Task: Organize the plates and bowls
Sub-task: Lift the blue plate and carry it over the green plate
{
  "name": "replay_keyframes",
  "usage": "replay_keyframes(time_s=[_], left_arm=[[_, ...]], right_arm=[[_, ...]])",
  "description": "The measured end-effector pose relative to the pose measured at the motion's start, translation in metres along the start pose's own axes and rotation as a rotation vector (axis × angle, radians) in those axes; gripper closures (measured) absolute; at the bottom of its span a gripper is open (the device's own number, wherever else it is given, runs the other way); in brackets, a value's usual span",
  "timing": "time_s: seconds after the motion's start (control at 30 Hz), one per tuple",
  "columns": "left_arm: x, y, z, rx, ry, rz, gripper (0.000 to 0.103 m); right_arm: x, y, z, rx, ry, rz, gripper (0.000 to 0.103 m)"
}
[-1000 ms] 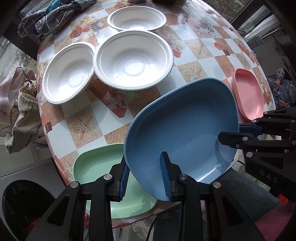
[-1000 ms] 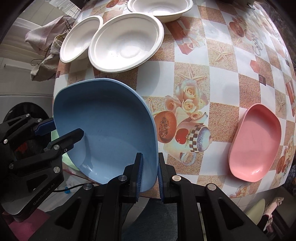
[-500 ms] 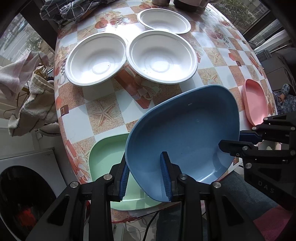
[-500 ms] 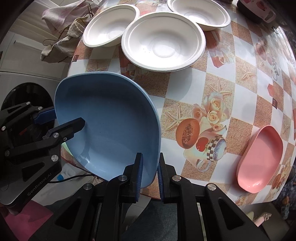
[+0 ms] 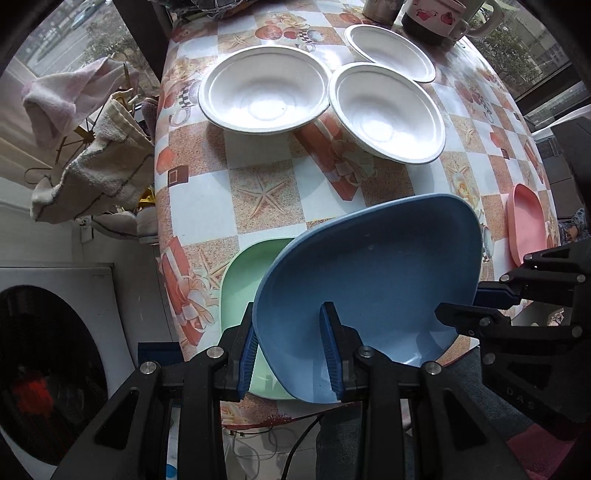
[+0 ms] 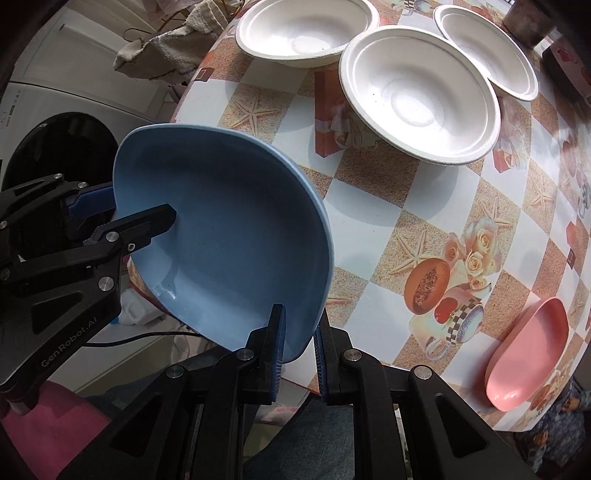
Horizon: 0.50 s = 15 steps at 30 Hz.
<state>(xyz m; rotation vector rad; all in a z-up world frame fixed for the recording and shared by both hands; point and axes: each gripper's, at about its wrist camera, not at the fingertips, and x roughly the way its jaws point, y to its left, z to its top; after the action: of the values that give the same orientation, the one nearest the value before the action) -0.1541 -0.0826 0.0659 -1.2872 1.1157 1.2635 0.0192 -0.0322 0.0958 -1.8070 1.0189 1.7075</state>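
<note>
Both grippers hold a blue plate (image 5: 373, 284) in the air above the table's near edge. My left gripper (image 5: 290, 354) is shut on its near left rim, and my right gripper (image 6: 299, 350) is shut on its near right rim (image 6: 295, 343). The blue plate (image 6: 221, 236) hangs partly over a green plate (image 5: 243, 284) that lies flat at the table edge. A pink plate (image 6: 528, 350) lies far right. Three white bowls sit further back: one at left (image 5: 264, 94), one in the middle (image 5: 386, 112), one behind (image 5: 389, 51).
The round table has a patterned checked cloth (image 5: 258, 192). A dark mug (image 5: 432, 16) stands at the far edge. Towels (image 5: 92, 166) hang on a rack left of the table, above a washing machine door (image 5: 48, 369). A person's trousered legs (image 6: 314, 435) are below.
Both grippers carried the blue plate leftward and slightly down, rolling with it. It now overlaps the green plate more, and the white bowls appear shifted right in both views.
</note>
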Motion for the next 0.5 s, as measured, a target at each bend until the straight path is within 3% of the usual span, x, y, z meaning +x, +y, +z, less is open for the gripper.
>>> replay_keyframes(time_s=[0.2, 0.5], left_arm=[[0.01, 0.014, -0.008, -0.04, 0.025, 0.016, 0.068], [0.027, 0.022, -0.011, -0.041, 0.053, 0.054, 0.067]], right_arm=[[0.017, 0.016, 0.013, -0.055, 0.043, 0.009, 0.085], [0.04, 0.018, 0.031, -0.033, 0.08, 0.054, 0.085]])
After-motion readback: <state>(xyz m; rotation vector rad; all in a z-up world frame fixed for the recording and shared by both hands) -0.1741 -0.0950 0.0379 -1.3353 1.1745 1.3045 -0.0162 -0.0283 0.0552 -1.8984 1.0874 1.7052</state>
